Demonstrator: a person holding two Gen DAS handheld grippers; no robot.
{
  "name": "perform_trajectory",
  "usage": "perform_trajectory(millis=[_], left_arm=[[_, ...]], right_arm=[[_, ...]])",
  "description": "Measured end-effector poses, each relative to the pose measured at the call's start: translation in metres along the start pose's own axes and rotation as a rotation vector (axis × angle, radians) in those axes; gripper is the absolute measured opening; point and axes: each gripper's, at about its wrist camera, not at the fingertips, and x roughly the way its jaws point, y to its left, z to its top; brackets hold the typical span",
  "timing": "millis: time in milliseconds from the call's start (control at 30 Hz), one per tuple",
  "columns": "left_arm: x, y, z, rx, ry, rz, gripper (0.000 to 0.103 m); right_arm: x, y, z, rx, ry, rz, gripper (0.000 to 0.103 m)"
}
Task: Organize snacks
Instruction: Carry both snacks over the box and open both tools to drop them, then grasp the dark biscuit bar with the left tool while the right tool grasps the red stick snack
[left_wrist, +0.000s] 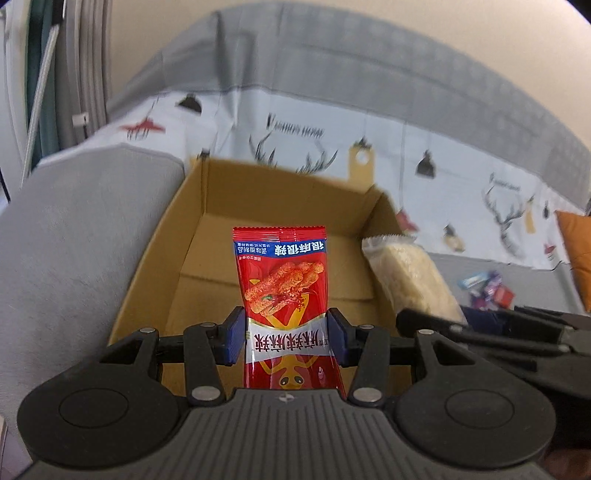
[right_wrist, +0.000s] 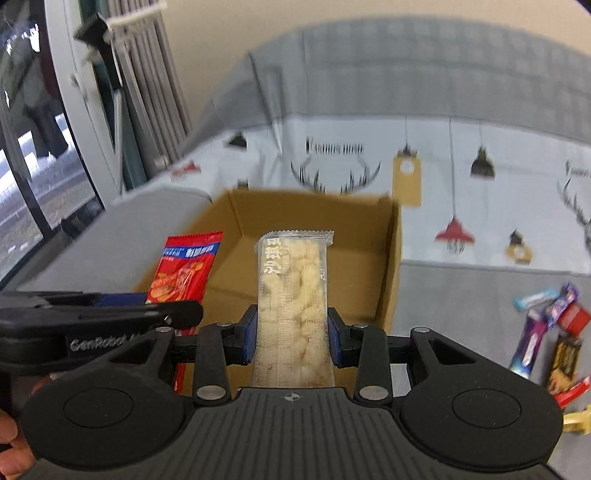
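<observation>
Cardboard box (left_wrist: 207, 236) at 12 o'clock on grey sofa, open top, floor bare, walls on all sides. My left tool (left_wrist: 286, 336) clenched on red spicy-snack packet (left_wrist: 284, 280), above near rim. My right tool (right_wrist: 291, 334) clenched on clear rice-cake bar (right_wrist: 293, 291), likewise. Loose snack pile (right_wrist: 550, 332) at 3 o'clock, count unclear.

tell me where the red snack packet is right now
The red snack packet is clamped between the left gripper fingers, held over the open cardboard box, left of the pale snack bar.
</observation>
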Motion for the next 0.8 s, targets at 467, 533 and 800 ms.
perform_trajectory(millis=[467, 533, 800], left_arm=[[0.061, 0.024, -0.020, -0.046, 0.148, 0.043, 0.052], [0.056, 0.026, -0.019, -0.056, 0.144, 0.036, 0.054], [0.011, 0.014, -0.005, -0.052, 0.062, 0.037, 0.091]], right_arm=[[0.059, 0.006, -0.017, -0.003, 0.139, 0.006, 0.039], [0.058, 0.006, -0.016, 0.005, 0.140, 0.008, 0.039], [0.006, -0.015, -0.015, 0.082, -0.017, 0.053, 0.084]])
